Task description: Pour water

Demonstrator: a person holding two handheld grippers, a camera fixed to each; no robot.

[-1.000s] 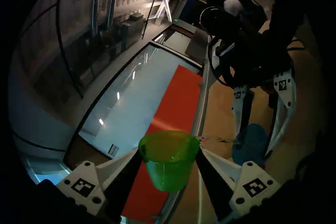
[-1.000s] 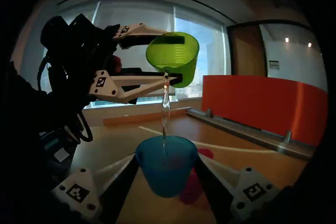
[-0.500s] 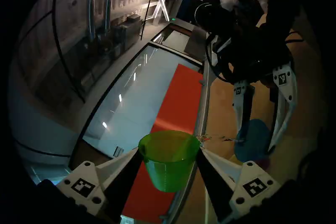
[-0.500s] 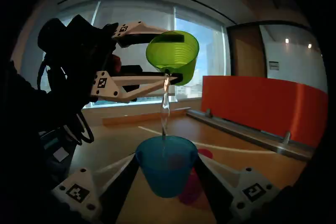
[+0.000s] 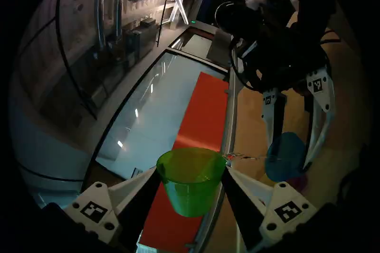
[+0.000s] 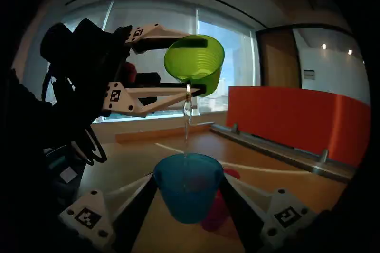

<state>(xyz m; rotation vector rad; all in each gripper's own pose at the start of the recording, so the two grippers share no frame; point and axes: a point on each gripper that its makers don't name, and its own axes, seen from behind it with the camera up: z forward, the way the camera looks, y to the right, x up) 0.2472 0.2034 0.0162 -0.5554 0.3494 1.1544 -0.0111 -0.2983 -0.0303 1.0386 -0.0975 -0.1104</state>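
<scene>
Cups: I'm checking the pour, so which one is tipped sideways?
The green cup, tipped in the left gripper with water running from its rim; the blue cup in the right gripper stands upright below.

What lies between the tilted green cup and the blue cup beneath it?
A thin stream of water falls from the green cup into the blue cup, plain in the right gripper view; nothing else.
</scene>
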